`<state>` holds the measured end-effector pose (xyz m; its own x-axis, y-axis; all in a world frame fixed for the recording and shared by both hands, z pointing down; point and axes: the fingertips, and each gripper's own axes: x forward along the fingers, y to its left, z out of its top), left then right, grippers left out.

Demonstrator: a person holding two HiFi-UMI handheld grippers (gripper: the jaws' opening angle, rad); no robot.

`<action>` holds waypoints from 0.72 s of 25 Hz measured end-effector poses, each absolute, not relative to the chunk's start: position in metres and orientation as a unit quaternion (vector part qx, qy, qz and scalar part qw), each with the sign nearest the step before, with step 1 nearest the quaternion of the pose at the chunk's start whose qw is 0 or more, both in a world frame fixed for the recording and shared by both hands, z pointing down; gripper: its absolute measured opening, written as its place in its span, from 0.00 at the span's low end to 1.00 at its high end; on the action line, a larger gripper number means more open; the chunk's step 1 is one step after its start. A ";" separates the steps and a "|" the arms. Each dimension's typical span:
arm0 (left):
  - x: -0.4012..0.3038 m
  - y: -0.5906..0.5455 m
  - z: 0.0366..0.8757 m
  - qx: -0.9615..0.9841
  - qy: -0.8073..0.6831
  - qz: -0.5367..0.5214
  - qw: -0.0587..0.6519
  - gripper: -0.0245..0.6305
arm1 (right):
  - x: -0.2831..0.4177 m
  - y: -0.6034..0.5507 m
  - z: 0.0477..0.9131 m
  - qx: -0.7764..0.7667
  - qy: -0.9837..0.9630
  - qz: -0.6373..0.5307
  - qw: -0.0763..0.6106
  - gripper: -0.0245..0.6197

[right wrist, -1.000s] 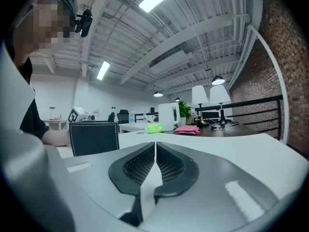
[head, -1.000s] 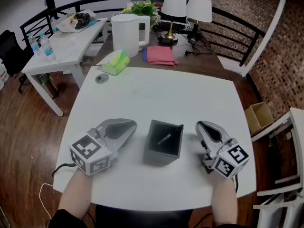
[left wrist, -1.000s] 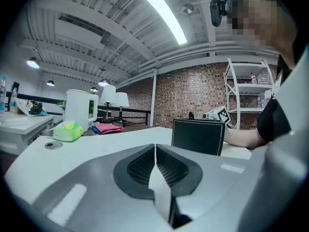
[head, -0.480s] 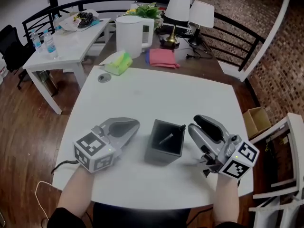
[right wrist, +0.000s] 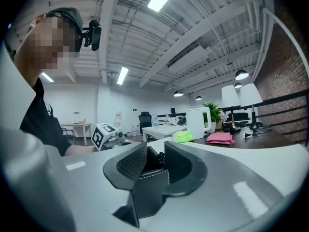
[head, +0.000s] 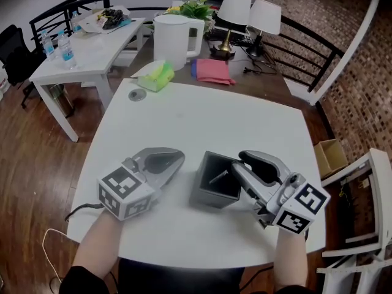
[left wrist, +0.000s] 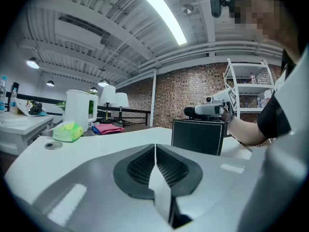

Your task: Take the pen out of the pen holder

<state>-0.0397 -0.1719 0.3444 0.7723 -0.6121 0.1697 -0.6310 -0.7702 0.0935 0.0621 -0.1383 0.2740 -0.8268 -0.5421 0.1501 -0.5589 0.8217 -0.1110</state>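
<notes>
A black square pen holder (head: 211,195) stands on the white table (head: 233,121), with a dark pen (head: 218,177) leaning inside it. My right gripper (head: 240,163) reaches over the holder's right rim. Its jaws are closing, and in the right gripper view the pen's top (right wrist: 158,157) shows between the pads of my right gripper (right wrist: 155,159) with a gap on each side, above the holder's corner (right wrist: 147,190). My left gripper (head: 177,157) rests shut on the table left of the holder. In the left gripper view its pads (left wrist: 166,166) meet, and the holder (left wrist: 198,137) stands beyond them.
A grey disc (head: 137,95) lies at the table's far left corner. Behind the table are a green pack (head: 153,76), a white jug (head: 171,38), a pink cloth (head: 211,71) and two lamps (head: 236,8). A white chair (head: 367,188) stands at right.
My right gripper rose and swung left from the table beside the holder to its right rim, and its jaws went from shut to apart. The left gripper stayed put.
</notes>
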 end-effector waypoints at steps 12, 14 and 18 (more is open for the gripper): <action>-0.041 -0.172 0.347 0.938 -0.332 0.065 0.073 0.05 | 0.032 -0.118 0.276 0.246 -0.962 0.027 0.117 0.15; -0.041 -0.172 0.346 0.939 -0.331 0.064 0.072 0.05 | 0.034 -0.119 0.276 0.250 -0.961 0.030 0.118 0.13; -0.040 -0.172 0.346 0.939 -0.332 0.063 0.072 0.05 | 0.036 -0.121 0.274 0.257 -0.960 0.037 0.106 0.08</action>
<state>-0.0402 -0.1722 0.3459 0.7720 -0.6134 0.1667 -0.6316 -0.7697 0.0926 0.0364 -0.1210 0.2742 -0.8450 -0.4860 0.2233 -0.5016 0.8649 -0.0157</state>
